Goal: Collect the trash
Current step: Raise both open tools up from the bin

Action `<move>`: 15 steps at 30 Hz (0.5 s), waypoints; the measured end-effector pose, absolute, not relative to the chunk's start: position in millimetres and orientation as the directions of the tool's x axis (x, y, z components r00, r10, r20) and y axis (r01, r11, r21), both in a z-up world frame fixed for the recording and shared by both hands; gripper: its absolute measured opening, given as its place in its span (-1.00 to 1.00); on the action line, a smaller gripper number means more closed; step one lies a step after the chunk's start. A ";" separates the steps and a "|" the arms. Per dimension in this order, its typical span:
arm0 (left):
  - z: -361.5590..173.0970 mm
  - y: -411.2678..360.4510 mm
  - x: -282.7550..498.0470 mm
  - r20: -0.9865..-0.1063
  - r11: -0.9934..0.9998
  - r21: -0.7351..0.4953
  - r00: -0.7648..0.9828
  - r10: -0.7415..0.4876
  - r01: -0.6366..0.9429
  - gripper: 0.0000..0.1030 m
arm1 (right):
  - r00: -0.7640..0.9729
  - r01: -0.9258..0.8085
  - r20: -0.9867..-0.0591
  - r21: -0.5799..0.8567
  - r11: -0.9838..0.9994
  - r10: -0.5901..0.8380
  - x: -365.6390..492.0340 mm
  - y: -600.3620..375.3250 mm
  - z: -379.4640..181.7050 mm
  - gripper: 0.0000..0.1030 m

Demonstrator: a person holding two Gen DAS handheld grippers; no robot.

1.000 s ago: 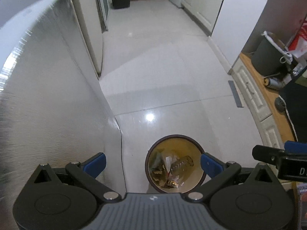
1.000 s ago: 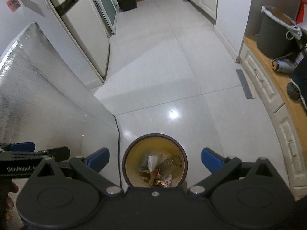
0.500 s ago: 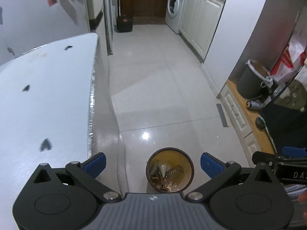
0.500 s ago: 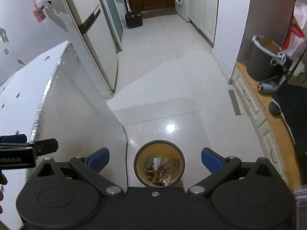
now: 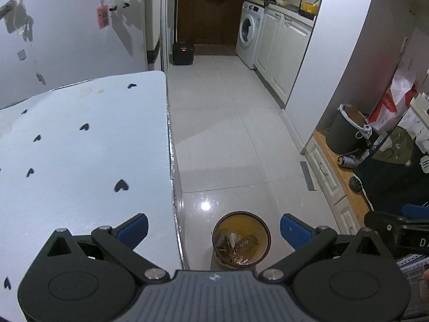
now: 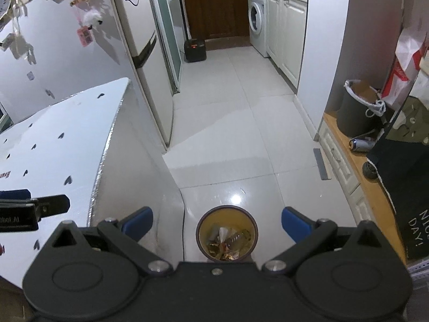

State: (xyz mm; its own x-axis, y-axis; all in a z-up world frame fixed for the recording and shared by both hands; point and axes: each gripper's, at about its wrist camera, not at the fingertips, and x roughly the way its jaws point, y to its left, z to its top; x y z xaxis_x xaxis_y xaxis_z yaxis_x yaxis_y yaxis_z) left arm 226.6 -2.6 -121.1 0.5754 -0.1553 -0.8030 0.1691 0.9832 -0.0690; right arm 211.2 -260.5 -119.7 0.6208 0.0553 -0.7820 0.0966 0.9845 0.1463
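Worktop [image 5: 80,145]: white, printed with small dark hearts, filling the left of both views; silver edge ending just left of the bin; no trash seen on the part in view.
Wall at far left [image 5: 67,26]: hung with small tags and a fluffy white ornament.
Fridge [image 6: 144,53]: one, pale, standing behind the worktop's far corner.
Left hand-held gripper [image 5: 213,230]: spread wide, blue-tipped fingers [image 5: 132,228] far apart, nothing between them; held high, left finger over the worktop edge, right finger over the floor.
Trash bin [image 5: 241,241]: one, round, dark rim, yellow inside, standing on the floor just beside the worktop's side panel; seen between the fingers in both views, far below them.
Trash [image 6: 228,241]: crumpled wrappers and one clear plastic bottle lying in the bin; exact count of wrappers impossible to tell.
Floor [image 5: 228,134]: pale glossy tiles, open down the corridor.
Black box [image 5: 183,53]: one, on the floor at the corridor's far end.
Washing machine [image 5: 248,37]: one, white, beside white cabinets.
Right hand-held gripper [image 6: 216,224]: also wide open and empty, held high above the bin.
Low wooden shelf at right [image 6: 346,145]: carrying one dark grey bucket [image 6: 354,107], one can on its side [image 6: 358,145], and a black cloth.
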 end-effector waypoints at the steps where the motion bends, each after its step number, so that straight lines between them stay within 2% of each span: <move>1: -117.2 0.6 220.7 -0.799 0.983 -0.071 0.580 -0.158 0.169 1.00 | 0.626 0.096 -0.778 0.145 0.985 0.053 205.5 -258.0 -115.4 1.00; 15: -84.4 17.5 156.4 -0.759 0.983 -0.073 0.629 -0.165 0.171 1.00 | 0.689 0.053 -0.722 0.135 0.989 0.061 138.2 -228.0 -64.4 1.00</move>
State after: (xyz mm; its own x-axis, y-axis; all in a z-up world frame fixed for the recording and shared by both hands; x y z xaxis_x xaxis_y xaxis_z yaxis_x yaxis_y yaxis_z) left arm 156.4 17.5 -84.4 0.6293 -0.1655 -0.7594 0.1707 0.9826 -0.0727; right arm 138.2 -228.0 -64.4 0.6893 0.0612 -0.7218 0.0533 0.9894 0.1349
